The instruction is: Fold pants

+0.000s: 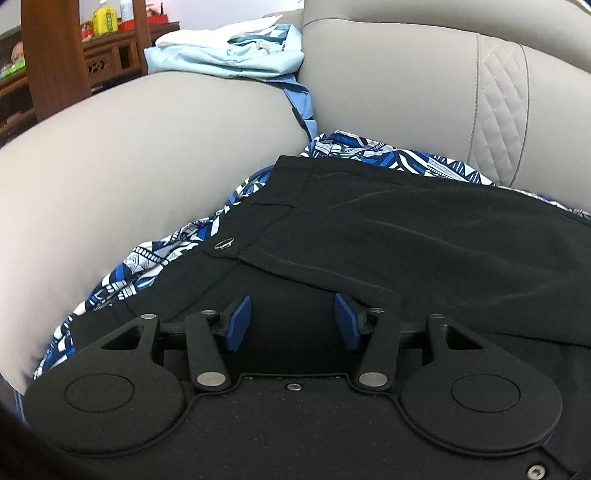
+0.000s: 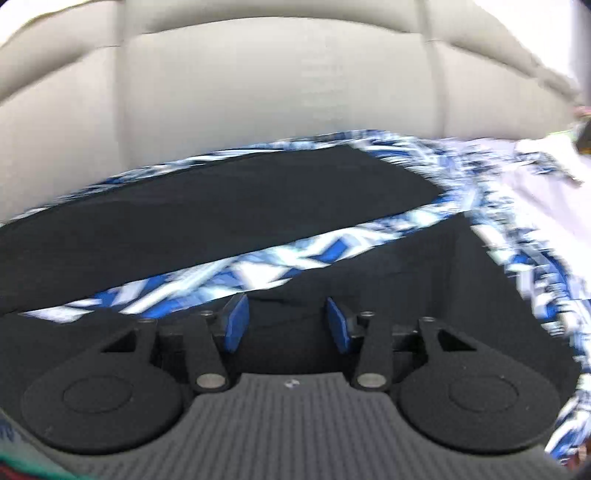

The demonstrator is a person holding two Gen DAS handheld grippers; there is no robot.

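Black pants (image 1: 406, 229) lie flat on a blue-and-white patterned cloth (image 1: 147, 258) on a beige sofa seat. The waistband with a metal button (image 1: 225, 243) is at the left. My left gripper (image 1: 291, 321) is open, low over the waistband area, with nothing between its blue pads (image 1: 238, 323). In the blurred right wrist view the two pant legs (image 2: 221, 206) spread apart with the patterned cloth (image 2: 277, 258) showing between them. My right gripper (image 2: 282, 323) is open just above the nearer leg (image 2: 424, 288), holding nothing.
The beige sofa armrest (image 1: 147, 147) rises to the left and the backrest (image 1: 406, 81) behind. Light blue and white clothes (image 1: 229, 51) are piled on the armrest. Wooden furniture (image 1: 55, 66) with a yellow bottle (image 1: 104, 16) stands beyond. White fabric (image 2: 535, 184) lies at the right.
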